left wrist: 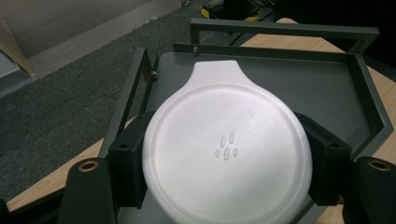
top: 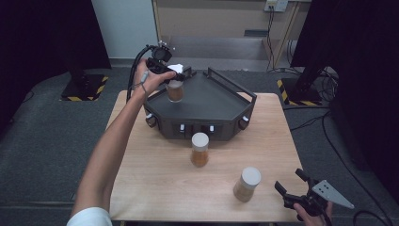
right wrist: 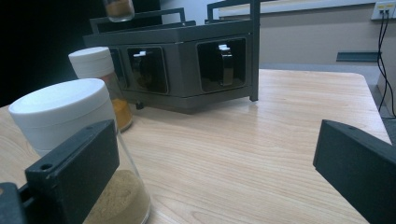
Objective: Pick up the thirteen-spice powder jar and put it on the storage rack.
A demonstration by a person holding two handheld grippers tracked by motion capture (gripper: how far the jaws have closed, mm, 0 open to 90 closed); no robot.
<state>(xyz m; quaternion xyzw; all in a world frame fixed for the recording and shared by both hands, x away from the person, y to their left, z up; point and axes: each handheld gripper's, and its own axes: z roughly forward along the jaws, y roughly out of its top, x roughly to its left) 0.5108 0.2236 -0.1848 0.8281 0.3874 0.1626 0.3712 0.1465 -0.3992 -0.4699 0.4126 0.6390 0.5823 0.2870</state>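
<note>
My left gripper point(top: 174, 76) is shut on the white lid point(left wrist: 227, 149) of a glass spice jar point(top: 175, 90) with brown powder. Its black pads point(left wrist: 128, 161) press the lid from both sides. The jar hangs upright over the far left part of the dark rack's flat top point(top: 207, 101), and its bottom point(right wrist: 119, 8) shows above the rack's rail. My right gripper point(top: 288, 180) stands open near the table's front right corner, nothing between its jaws. In the right gripper view point(right wrist: 215, 163) a white-lidded jar point(right wrist: 65, 116) stands just outside the left jaw.
Two more white-lidded spice jars stand on the wooden table point(top: 155, 179): one point(top: 200, 149) just before the rack's front, one point(top: 247, 184) near the right gripper. The rack point(right wrist: 187, 60) has slots in its front face and raised rails point(left wrist: 280, 30) round its top.
</note>
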